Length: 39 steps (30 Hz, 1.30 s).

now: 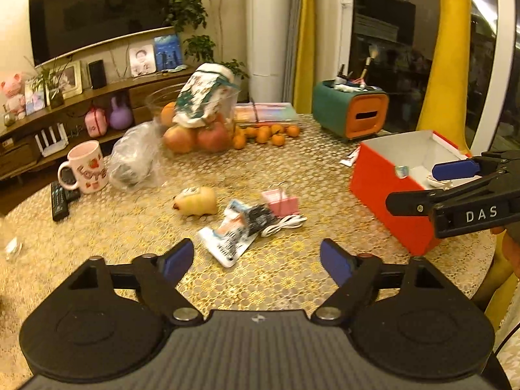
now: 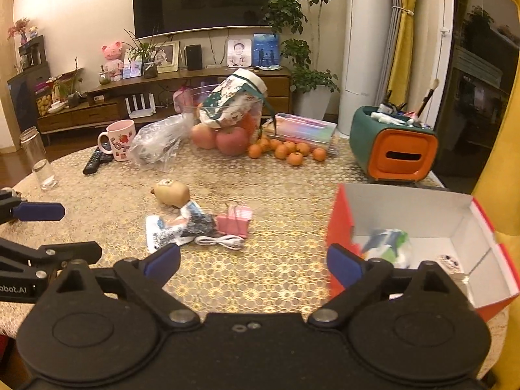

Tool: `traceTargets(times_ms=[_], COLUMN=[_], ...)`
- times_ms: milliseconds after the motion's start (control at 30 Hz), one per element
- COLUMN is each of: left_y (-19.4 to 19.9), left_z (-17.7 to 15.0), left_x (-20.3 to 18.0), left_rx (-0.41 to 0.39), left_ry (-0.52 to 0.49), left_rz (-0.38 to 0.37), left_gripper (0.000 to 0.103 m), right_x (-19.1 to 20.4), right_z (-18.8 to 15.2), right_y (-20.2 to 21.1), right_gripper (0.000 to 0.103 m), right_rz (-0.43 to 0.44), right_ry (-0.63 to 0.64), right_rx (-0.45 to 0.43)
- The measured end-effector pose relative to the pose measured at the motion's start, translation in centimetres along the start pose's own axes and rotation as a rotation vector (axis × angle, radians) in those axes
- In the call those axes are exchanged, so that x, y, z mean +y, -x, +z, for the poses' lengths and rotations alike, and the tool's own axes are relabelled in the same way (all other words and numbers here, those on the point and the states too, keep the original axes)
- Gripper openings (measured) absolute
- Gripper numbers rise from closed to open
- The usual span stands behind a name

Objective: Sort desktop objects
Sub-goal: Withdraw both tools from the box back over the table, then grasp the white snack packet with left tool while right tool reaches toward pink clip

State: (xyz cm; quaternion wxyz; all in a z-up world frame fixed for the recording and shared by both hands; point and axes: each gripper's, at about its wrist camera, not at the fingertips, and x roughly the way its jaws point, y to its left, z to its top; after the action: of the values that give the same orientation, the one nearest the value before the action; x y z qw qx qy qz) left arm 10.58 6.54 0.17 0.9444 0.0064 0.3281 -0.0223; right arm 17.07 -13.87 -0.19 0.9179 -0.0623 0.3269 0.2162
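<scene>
Middle of the table, and here's the little heap left to sort: a pink binder clip, a coiled white cable touching its near edge, and flat printed packets fanned out just in front. Beside them, a cream-coloured toy pig lies on its own.

The binder clip looks the easiest customer: stiff metal, light, with a solid body to pinch across its flat sides; the wire handles would likely slip. The cable is soft and floppy, so a grab across the bundled coil should carry it whole, while one loose strand would let it unravel and trail. The packets lie flat and look thin and slick, the hardest to get under; the raised, crumpled edge where they overlap looks the best purchase. The pig looks rounded and probably squashy, so take it across the middle of the body.

Off to the right stands the red box, white inside, with a few small things already in it; blur hides what they are.

The left gripper hovers over bare table just short of the heap, fingers spread, nothing between them. The right gripper hangs at the box's near corner, fingers released wide and empty too.

Further back: a fruit bowl, loose tangerines, a pink mug.
</scene>
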Motion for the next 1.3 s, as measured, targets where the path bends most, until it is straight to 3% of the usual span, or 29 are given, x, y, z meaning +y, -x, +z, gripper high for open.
traceTargets(times_ms=[233,333,667,933,1300], left_y=[-1.8,-3.0,-8.7,-12.8,-16.3], left_z=[-1.8,-2.6,-3.9,-3.7,-3.3], left_x=[2.8,3.8,5.5,5.6,4.3], left_rx=[0.029,0.038,0.092,0.106,0.071], left_ry=[0.025,0.036,0.018,-0.025,-0.166], left_rz=[0.002,0.004,-0.011,-0.065,-0.070], left_gripper=[0.089,0.103,0.103,0.103,0.103], right_x=[1.8,2.4,3.4,3.7,3.1], right_z=[-0.1,-0.3,0.1,0.6,0.3], right_y=[-2.9,-4.2,-8.9,-13.1,-17.3], right_gripper=[0.098,0.098,0.098,0.098,0.097], right_rz=[-0.003,-0.005,0.003,0.014,0.010], right_ry=[0.003,0.005,0.000,0.011,0.002], right_rx=[0.018,0.033,0.077,0.107,0.148])
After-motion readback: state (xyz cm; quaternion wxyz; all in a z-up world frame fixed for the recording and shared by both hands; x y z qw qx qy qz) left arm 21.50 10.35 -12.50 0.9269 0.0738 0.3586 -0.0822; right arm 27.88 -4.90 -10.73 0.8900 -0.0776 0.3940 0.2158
